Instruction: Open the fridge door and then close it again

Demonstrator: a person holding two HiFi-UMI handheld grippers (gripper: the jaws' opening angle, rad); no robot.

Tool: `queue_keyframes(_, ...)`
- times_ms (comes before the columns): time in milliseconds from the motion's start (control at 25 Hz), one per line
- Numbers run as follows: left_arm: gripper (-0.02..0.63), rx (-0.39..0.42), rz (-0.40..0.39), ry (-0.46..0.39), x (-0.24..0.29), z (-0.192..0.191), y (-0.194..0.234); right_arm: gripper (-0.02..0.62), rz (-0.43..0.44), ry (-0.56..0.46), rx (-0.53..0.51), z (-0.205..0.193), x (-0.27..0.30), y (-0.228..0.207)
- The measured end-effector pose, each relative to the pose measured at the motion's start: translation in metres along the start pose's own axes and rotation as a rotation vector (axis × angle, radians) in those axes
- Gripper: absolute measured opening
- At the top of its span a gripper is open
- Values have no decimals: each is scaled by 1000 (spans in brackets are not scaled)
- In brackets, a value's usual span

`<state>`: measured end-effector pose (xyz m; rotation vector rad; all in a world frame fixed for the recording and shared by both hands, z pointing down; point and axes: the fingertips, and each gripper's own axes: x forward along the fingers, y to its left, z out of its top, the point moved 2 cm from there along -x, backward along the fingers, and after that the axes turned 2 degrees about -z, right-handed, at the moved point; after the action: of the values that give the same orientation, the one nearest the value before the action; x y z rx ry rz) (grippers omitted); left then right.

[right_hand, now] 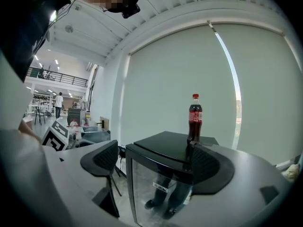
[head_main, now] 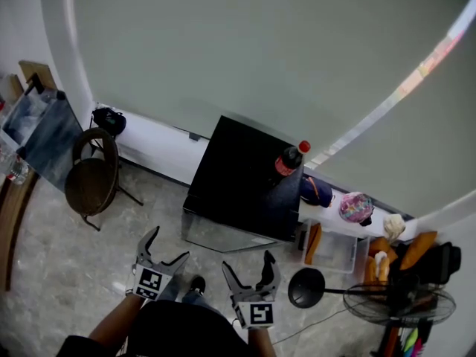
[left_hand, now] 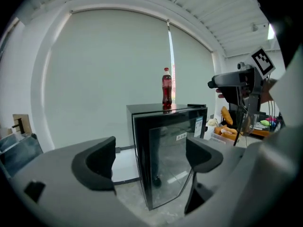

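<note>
Only the head view shows both tools at once: the left gripper [head_main: 167, 245] and the right gripper [head_main: 248, 262], each with jaws spread wide and empty, held short of the small black glass-door fridge [head_main: 238, 184] against the wall. The gripper views show its reflective door front [left_hand: 165, 150], shut, with a red-capped cola bottle [right_hand: 195, 117] on top. Bare marbled floor [head_main: 59, 274] lies before it. A round brown chair [head_main: 91, 181] stands well off its left side.

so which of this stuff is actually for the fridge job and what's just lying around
For the job: fridge, its glass door, left gripper, right gripper, both open.
Lying about: cola bottle on the fridge, chair, floor fan, clear bin.
</note>
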<state>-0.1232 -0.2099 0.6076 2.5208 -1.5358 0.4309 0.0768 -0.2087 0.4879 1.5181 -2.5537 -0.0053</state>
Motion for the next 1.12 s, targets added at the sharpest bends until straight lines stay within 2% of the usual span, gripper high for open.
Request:
queue_keyframes(320,428,-33,-94,112,55,-49,13,465,-6,64,36,-15,24,21)
queue_keyframes(520,378,-42,-134,170,89,-82,17,465,4,98,26,-22,32,27)
queue_keyframes(760,277,0,-159,236,121,-128,24,465,5,118,31,-21,38,32)
queue_keyframes(1040,138,34,-211,242,142,-130,25,465,-12,147,27,-30,36,28)
queue_keyframes(1120,129,30,-227,240,145,-130,26,465,-19,158,24,-32,36,27)
